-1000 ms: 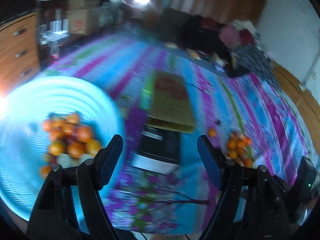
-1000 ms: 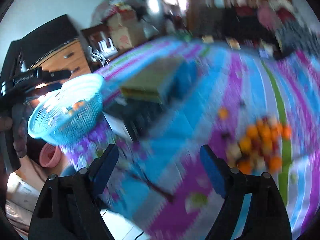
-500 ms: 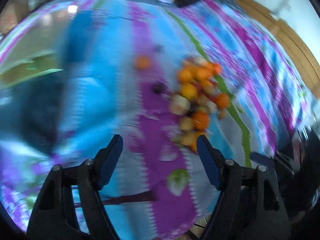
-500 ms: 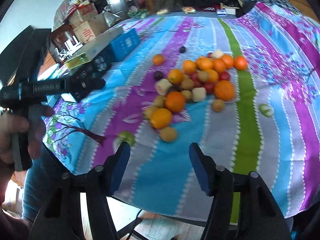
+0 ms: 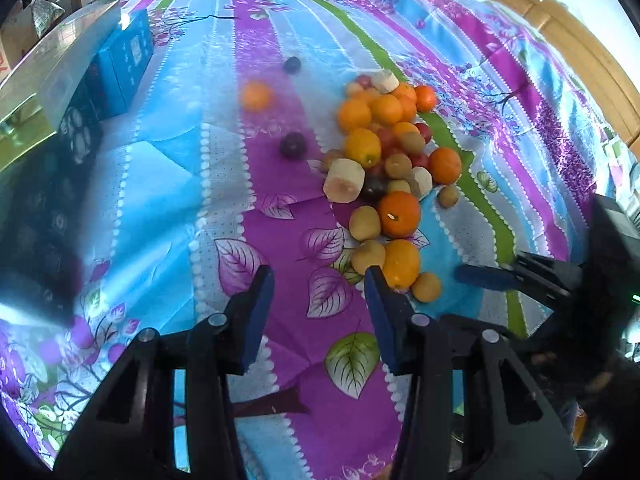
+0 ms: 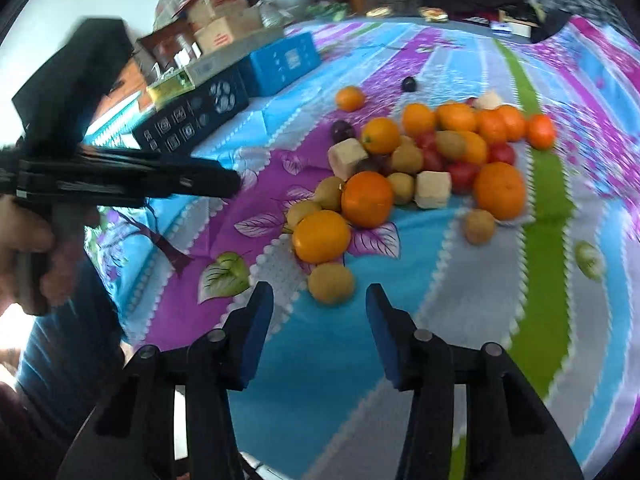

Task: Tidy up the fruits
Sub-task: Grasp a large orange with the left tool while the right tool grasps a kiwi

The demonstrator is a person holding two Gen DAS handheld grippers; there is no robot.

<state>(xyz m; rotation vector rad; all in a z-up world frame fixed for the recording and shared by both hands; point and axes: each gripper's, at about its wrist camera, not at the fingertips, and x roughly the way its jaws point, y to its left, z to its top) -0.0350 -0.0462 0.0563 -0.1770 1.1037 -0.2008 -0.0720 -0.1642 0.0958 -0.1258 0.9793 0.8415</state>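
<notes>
Counter (image 5: 168,184) has a loud striped floral cloth (image 5: 280,360) in purple, blue and green. A fruit pile (image 5: 384,160) sits on it: oranges, kiwis, small red ones, some pale cut chunks. One orange (image 5: 256,96) and two dark plums lie apart. Blue box (image 6: 284,62) and dark box (image 6: 192,122) toward the far left edge.

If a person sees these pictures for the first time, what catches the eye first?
A bright heap of fruit lies in the middle of the striped purple and blue tablecloth. The right hand-held gripper, empty, points at the nearest small brown fruit; one orange lies apart.
</notes>
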